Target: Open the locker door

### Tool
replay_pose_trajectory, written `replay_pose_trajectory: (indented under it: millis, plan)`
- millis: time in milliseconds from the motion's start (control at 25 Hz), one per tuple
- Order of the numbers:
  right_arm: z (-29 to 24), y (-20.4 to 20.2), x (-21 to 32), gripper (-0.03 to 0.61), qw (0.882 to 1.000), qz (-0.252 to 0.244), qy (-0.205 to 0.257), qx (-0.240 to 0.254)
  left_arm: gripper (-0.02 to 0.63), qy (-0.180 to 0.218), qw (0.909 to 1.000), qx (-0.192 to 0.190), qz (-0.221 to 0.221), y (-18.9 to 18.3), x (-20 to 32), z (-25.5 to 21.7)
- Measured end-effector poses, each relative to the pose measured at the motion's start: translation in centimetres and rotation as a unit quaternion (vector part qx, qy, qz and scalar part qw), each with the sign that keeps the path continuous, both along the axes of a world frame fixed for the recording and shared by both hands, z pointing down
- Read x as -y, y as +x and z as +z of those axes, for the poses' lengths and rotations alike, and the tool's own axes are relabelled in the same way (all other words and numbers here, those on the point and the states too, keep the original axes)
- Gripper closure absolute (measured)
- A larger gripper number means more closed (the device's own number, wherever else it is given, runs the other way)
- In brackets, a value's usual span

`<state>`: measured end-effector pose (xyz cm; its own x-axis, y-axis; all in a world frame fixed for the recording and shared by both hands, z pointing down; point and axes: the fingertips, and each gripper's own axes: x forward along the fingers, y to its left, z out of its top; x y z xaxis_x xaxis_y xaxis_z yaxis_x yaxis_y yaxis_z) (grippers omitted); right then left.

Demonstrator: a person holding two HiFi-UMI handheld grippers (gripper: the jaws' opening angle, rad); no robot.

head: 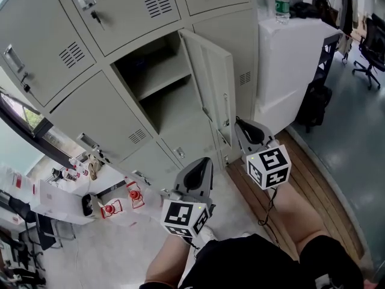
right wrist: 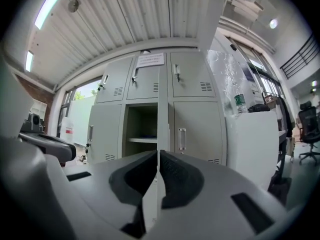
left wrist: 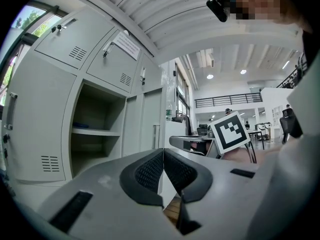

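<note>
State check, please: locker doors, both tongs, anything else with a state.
locker door: swung wide open, shelf inside exposed
neighbouring locker doors: closed
left tongs: shut, nothing between them
right tongs: shut on the locker door's free edge
water bottle: upright on the white cabinet

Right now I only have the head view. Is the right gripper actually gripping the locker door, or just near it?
Observer: Gripping it. In the right gripper view, the right gripper has its jaws closed on the free edge of the open locker door.
Operator: And the left one?
Observer: In the left gripper view, the left gripper has its jaws together with nothing between them, clear of the door.
</note>
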<state>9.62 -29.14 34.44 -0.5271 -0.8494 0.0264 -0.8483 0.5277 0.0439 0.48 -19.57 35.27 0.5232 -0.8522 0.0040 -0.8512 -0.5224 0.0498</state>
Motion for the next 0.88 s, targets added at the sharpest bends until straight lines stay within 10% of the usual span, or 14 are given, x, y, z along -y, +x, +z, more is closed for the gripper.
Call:
replay_pose_trajectory:
  millis: [880]
  plan:
    - [-0.7, -7.1, -11.2, 0.525, 0.987, -0.161, -0.02, 0.001, 0.597, -0.01, 0.9933, -0.016, -0.114, -3.4, -8.3, 0.7]
